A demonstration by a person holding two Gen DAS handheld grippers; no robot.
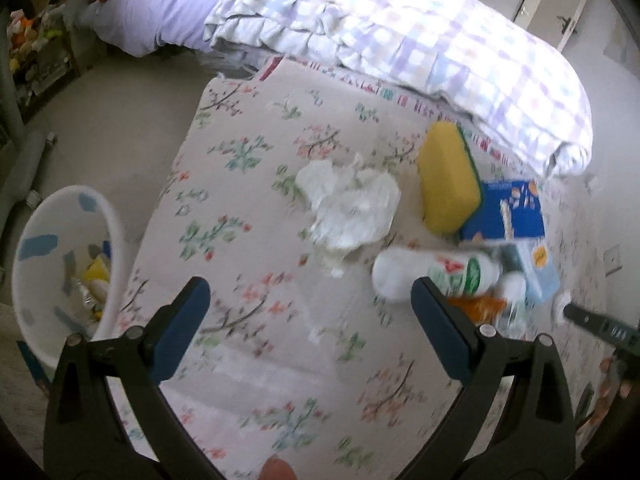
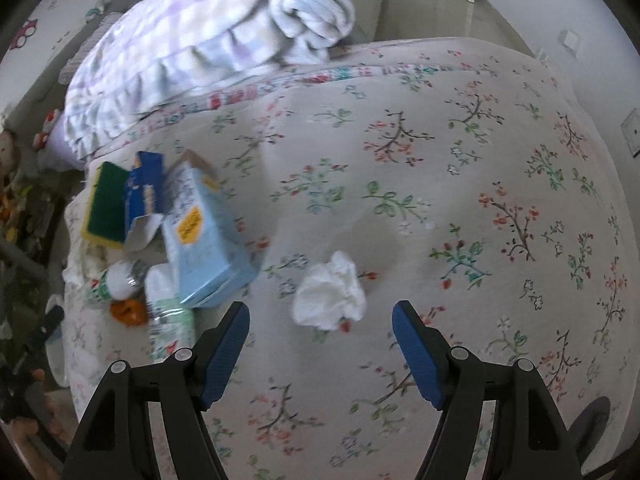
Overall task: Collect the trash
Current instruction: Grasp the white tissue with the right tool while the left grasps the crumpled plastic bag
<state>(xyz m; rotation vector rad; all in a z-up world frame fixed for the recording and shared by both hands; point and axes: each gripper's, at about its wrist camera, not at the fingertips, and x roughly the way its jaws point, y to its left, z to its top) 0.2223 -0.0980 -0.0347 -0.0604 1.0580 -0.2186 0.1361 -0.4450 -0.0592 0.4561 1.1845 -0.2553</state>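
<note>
Trash lies scattered on the floral bed (image 2: pixel 440 184), within easy reach. Nearest, the right hand-held gripper (image 2: pixel 320 336) hovers wide open and empty, lined up on a crumpled tissue (image 2: pixel 330 294). The left hand-held gripper (image 1: pixel 310 304), equally spread and empty, faces a larger tissue wad (image 1: pixel 348 204), with the white bin (image 1: pixel 64 264) standing beside the bed.

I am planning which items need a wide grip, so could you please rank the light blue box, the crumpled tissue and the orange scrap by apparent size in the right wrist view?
1. light blue box, clearly largest.
2. crumpled tissue, though it lies nearer the camera, which may flatter it.
3. orange scrap, smallest and partly hidden by bottles.
</note>
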